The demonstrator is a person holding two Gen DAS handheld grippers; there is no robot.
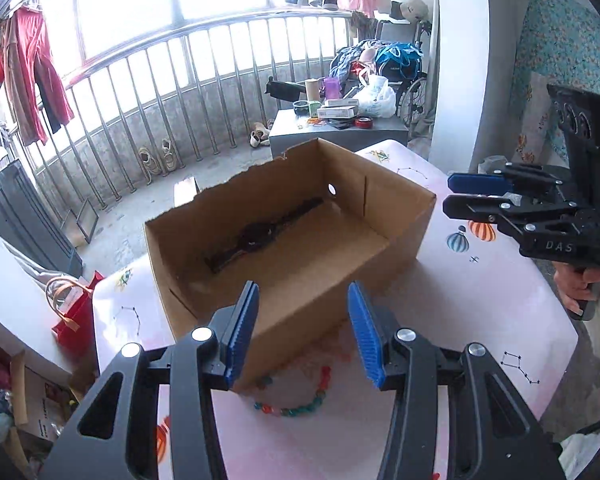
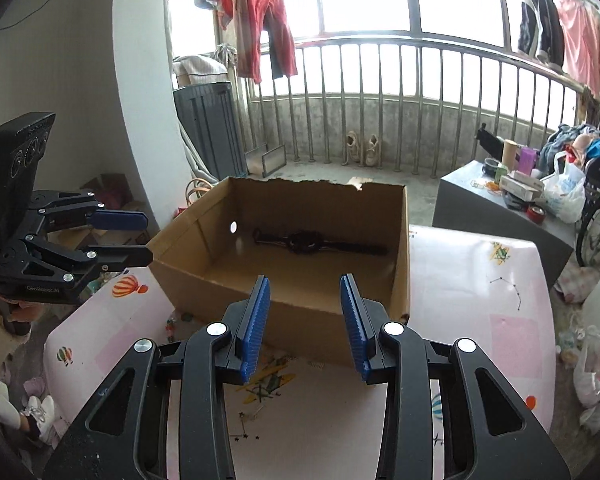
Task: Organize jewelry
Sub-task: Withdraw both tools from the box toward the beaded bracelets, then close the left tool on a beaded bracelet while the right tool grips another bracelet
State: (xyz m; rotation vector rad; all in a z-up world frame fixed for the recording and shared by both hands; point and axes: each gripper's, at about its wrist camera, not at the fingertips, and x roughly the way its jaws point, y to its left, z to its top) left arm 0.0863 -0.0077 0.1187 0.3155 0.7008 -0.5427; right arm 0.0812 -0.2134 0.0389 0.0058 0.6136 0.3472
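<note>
A dark watch (image 2: 318, 243) lies on the floor of the open cardboard box (image 1: 340, 276) on the table (image 2: 480, 300). A bead bracelet (image 1: 296, 400) lies on the table just outside the box's near wall. Both the left gripper (image 1: 304, 328) and right gripper (image 2: 305, 320) hang spread and empty before the box.

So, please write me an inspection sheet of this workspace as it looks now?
Surface: pink patterned tablecloth.
Job's things: dark watch flat inside the open cardboard box; bead bracelet on the cloth against the box's near wall.
Clutter: small bits by the box corner, too small to tell.
Grippers: left gripper and right gripper open, empty.
Cables: nothing seen.
Surroundings: balcony railing, hanging clothes, grey side table with items.
</note>
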